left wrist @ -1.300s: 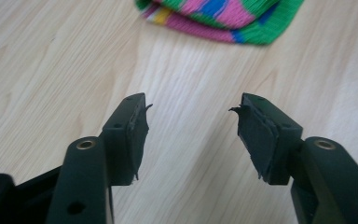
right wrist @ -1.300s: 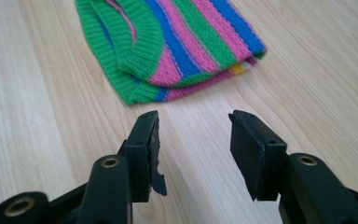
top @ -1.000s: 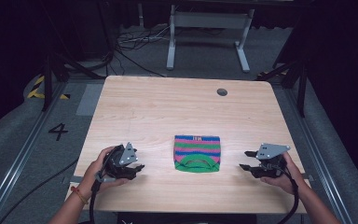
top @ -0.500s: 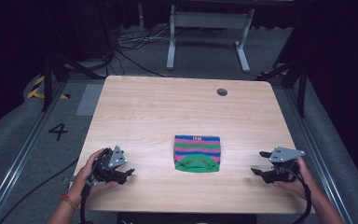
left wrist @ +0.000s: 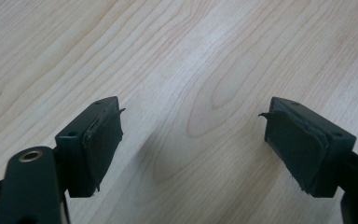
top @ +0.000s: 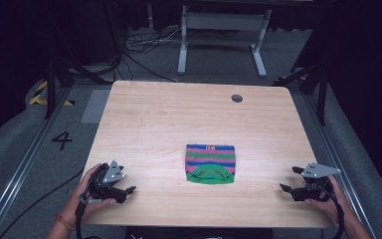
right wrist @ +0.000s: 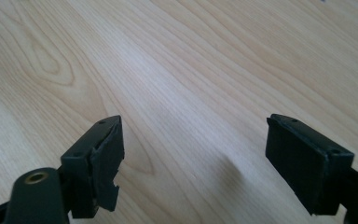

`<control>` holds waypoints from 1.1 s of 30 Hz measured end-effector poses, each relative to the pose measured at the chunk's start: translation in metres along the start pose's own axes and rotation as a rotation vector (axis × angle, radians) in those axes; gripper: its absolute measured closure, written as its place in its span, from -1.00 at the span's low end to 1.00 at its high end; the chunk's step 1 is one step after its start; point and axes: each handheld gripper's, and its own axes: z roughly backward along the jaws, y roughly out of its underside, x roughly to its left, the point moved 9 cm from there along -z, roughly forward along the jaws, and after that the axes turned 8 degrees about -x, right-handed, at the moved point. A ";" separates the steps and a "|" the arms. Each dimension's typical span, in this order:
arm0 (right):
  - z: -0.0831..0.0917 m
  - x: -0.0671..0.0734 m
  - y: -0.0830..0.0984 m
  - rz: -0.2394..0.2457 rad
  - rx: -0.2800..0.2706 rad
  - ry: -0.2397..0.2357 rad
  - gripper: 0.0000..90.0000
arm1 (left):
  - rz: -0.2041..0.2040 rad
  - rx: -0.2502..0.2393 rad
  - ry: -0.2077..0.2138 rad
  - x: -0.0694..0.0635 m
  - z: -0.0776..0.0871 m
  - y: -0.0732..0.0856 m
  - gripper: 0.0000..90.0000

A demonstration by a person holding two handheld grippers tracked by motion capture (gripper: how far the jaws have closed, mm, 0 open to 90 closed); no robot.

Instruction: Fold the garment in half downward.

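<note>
- The left gripper (top: 122, 189) is sitting at the near left corner of the wooden table (top: 169, 119), held by the person's left hand (top: 87, 191), with its grey three-cornered plate facing up.
- In the left gripper view its jaws are standing wide apart with nothing between them; the left gripper (left wrist: 191, 144) is looking down on bare wood grain, and the rubber pads (left wrist: 105, 137) are showing frayed edges.
- The right gripper (top: 289, 180) is resting at the near right corner, gripped by the right hand (top: 328, 199), its jaws pointing toward the left gripper's side.
- In the right gripper view the right gripper (right wrist: 193, 156) is likewise spread and released, holding nothing, with plain tabletop ahead of it.
- A folded striped cloth (top: 210, 164), banded in blue, pink and green, is lying flat between the two grippers, well apart from each and slightly farther from the person than both.
- A small round hole (top: 237, 98) is showing in the table far beyond the right gripper, near the far edge.
- A painted number 4 (top: 62, 140) is marking the floor out past the left gripper's outer side.
</note>
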 end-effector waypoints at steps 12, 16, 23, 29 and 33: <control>0.009 -0.005 0.022 -0.117 -0.024 -0.006 -0.57 | 0.104 -0.032 -0.019 0.009 0.010 0.018 -0.62; 0.009 -0.006 0.025 -0.151 -0.040 -0.018 -0.58 | 0.193 -0.058 -0.006 0.010 0.011 0.024 -0.62; 0.009 -0.006 0.025 -0.145 -0.036 -0.016 -0.60 | 0.206 -0.054 -0.036 0.010 0.011 0.025 -0.66; 0.009 -0.007 0.025 -0.148 -0.035 -0.007 -0.63 | 0.217 -0.050 -0.052 0.011 0.011 0.025 -0.67; 0.009 -0.007 0.025 -0.157 -0.033 0.004 -0.63 | 0.218 -0.049 -0.053 0.011 0.011 0.025 -0.67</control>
